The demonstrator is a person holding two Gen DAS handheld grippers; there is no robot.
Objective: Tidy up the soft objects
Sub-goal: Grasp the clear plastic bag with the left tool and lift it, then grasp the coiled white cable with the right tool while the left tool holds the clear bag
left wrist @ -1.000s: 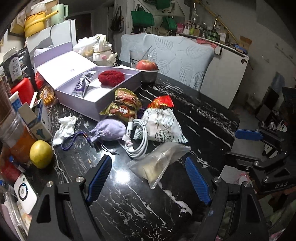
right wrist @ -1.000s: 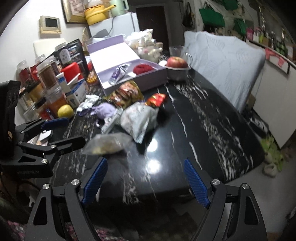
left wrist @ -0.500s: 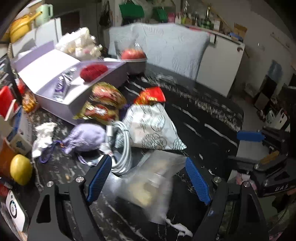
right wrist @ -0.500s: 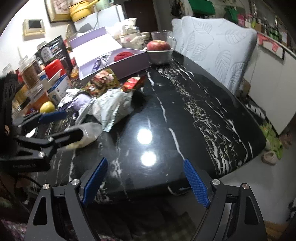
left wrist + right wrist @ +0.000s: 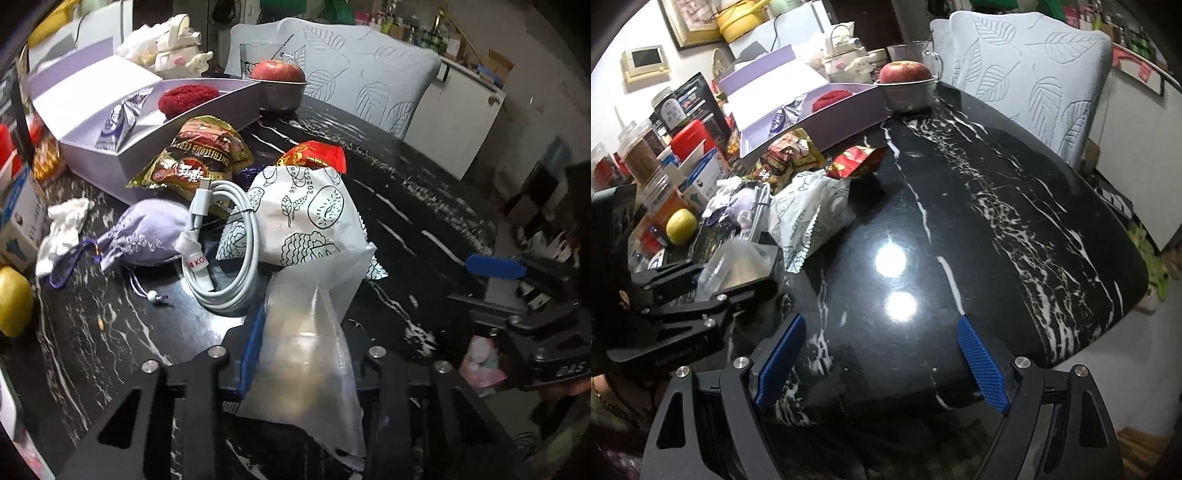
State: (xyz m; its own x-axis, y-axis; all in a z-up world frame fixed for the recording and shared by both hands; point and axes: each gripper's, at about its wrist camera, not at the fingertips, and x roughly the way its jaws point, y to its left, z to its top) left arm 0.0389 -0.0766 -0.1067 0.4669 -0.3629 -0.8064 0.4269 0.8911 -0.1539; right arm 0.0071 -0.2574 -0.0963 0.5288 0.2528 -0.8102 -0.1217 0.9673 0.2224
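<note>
We have just closed the left gripper's (image 5: pixel 295 354) jaws on the clear plastic bag (image 5: pixel 310 332) at the desk's (image 5: pixel 979 221) near edge; light, limp, slippery, so we pinch mid-body. Right gripper (image 5: pixel 882 362) stands spread, empty.

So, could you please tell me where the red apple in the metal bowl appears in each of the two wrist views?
Left wrist view: the red apple sits top centre, in its metal bowl beside the far corner of the purple box.
Right wrist view: the red apple is again top centre, right of that box.
Shared landmark: the leaf-patterned cushion behind the bowl.
</note>
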